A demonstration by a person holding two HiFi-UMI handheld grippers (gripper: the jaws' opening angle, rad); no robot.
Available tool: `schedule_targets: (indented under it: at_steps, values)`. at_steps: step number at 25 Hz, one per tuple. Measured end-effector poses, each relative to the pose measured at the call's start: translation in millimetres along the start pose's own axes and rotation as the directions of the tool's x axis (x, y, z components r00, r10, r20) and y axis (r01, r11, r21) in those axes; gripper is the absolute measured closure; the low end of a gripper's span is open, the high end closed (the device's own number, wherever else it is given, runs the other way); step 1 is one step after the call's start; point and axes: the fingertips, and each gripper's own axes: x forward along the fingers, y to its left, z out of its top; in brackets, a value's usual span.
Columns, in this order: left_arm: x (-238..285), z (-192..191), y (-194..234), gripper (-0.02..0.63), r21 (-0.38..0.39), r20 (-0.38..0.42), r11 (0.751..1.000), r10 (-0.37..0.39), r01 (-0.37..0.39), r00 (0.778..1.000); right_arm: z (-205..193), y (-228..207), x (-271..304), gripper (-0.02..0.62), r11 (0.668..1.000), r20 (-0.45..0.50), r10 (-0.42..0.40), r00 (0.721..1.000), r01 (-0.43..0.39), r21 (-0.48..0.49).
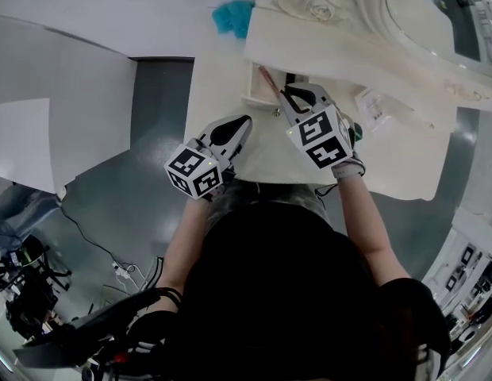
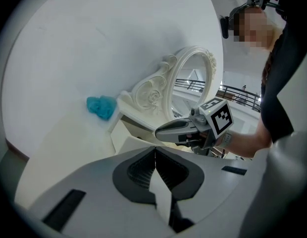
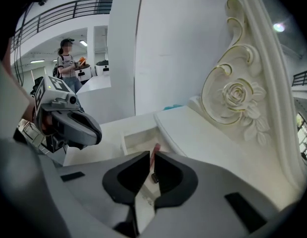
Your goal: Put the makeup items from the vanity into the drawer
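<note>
Pinching pink pencil [image 3: 155, 150] in right claw [image 3: 152, 155]

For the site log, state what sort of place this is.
Probably a large indoor hall or studio staged as a dressing corner. An ornate white vanity with a carved mirror frame stands on grey floor, and a railed upper balcony shows behind.

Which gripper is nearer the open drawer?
Right. The right gripper is at the edge of the open drawer, shut on a pink stick that reaches over it; the left gripper sits further back toward the person.
</note>
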Motion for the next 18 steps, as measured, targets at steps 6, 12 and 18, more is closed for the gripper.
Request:
schedule_targets:
  at_steps: [6,12,18]
  values:
    - [19.4,-4.8,-15.2,0.591,0.025,-0.042,0.998,-0.052,0.053,0.998,-7.0,5.5,-28.5,0.574,0.995,0.126,0.014,0.992,-0.026,0.097]
    - [42.7,-11.8,-27.7,0.591,0.051,-0.092,0.992,-0.107,0.112,0.990,-28.0,18.1,-40.5,0.574,0.995,0.151,0.024,0.988,-0.039,0.096]
    - [63.3,-17.6,-42.9,0.591,0.065,-0.143,0.983,-0.160,0.171,0.977,-47.4,25.8,-52.8,0.574,0.987,0.157,0.033,0.987,-0.057,0.148]
